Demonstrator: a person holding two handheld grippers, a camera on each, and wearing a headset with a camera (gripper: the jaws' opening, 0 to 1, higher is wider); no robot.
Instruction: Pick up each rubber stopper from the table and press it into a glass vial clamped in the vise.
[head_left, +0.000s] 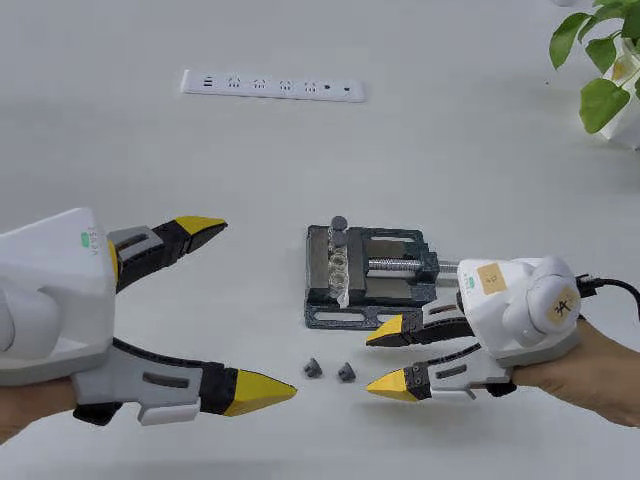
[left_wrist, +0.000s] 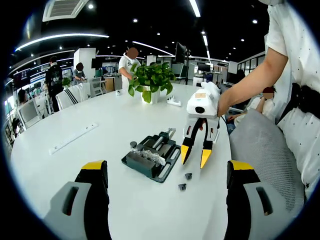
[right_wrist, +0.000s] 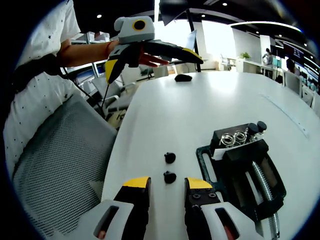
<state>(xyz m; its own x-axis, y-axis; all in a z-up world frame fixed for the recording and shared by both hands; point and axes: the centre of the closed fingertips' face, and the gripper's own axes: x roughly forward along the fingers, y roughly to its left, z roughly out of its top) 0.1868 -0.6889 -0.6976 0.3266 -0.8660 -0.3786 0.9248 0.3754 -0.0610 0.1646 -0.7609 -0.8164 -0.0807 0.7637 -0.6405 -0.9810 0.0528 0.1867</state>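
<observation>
the vise (head_left: 365, 275) sits near the middle of the tabletop (head_left: 150, 170), its screw pointing toward the right edge. a row of vials (head_left: 339, 265) stands clamped upright in its jaws; the two at the far end carry dark caps (head_left: 339, 224), the nearer ones are open glass. two loose stoppers lie on the tabletop just on the near side of the vise, close together but apart: one stopper (head_left: 346, 372) and, toward the left edge, the other stopper (head_left: 313, 367).

the right gripper (head_left: 385, 360) hangs low, just right of the first stopper. its jaws are parted by a narrow gap and hold nothing. in the right gripper view that stopper (right_wrist: 170, 177) lies just ahead of the gap between the tips, and i cannot tell whether it touches them.

the left gripper (head_left: 235, 308) is toward the left edge, well apart from the vise, jaws spread wide and empty.

a power strip (head_left: 272, 85) lies toward the far edge and a plant (head_left: 600, 50) stands at the far right corner.
</observation>
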